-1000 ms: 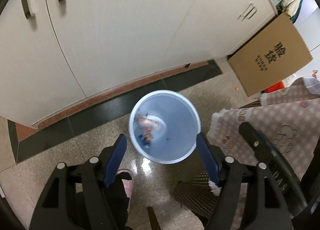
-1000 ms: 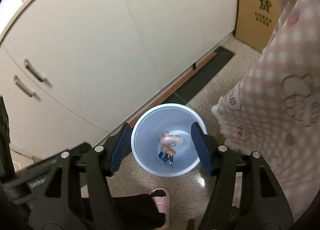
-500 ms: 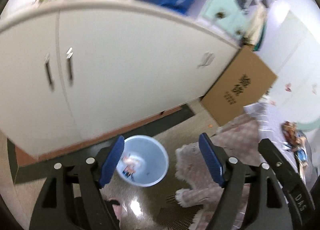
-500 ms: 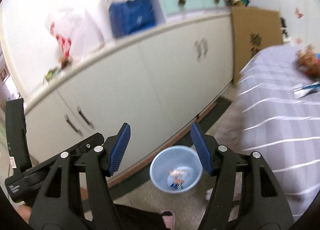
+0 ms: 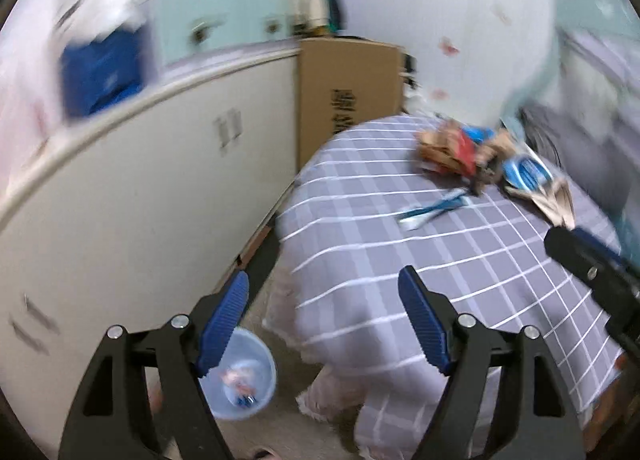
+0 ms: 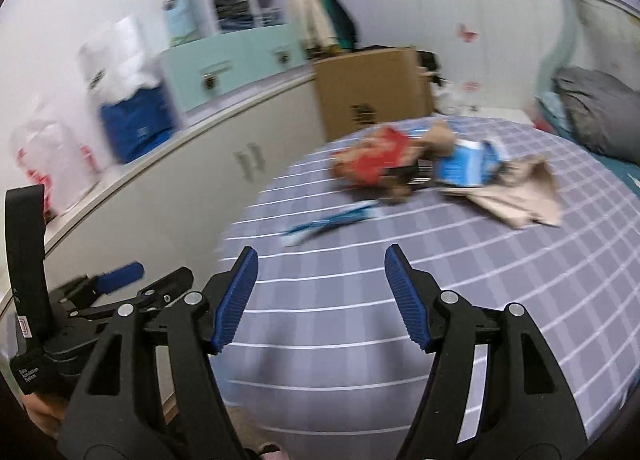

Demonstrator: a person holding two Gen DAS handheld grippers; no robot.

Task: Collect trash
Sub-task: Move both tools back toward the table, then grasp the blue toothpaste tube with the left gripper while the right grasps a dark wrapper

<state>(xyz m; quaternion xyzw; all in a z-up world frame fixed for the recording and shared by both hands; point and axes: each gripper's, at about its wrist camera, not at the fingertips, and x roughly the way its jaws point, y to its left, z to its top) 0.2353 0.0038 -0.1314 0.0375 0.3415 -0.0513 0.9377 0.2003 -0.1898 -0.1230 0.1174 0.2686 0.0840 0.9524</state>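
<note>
Left claw (image 5: pixel 324 320) stands wide open with nothing between its blue pads. Right claw (image 6: pixel 320 300) gapes too, its jaws having just spread a little, nothing between them. In the left view the bin (image 5: pixel 256 388) sits at 7 o'clock on the floor, wrappers inside, beside the cupboard (image 5: pixel 140 196). The checked bed (image 5: pixel 420 260) fills the middle; the trash pile (image 5: pixel 480 156) lies at 1 o'clock, a blue strip (image 5: pixel 434 210) just nearer.

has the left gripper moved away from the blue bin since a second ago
Yes. The left gripper sat centred right above the blue bin; now the bin is small at lower left, and the gripper has swung up toward the trash pile on the bed, jaws open and empty.
</note>
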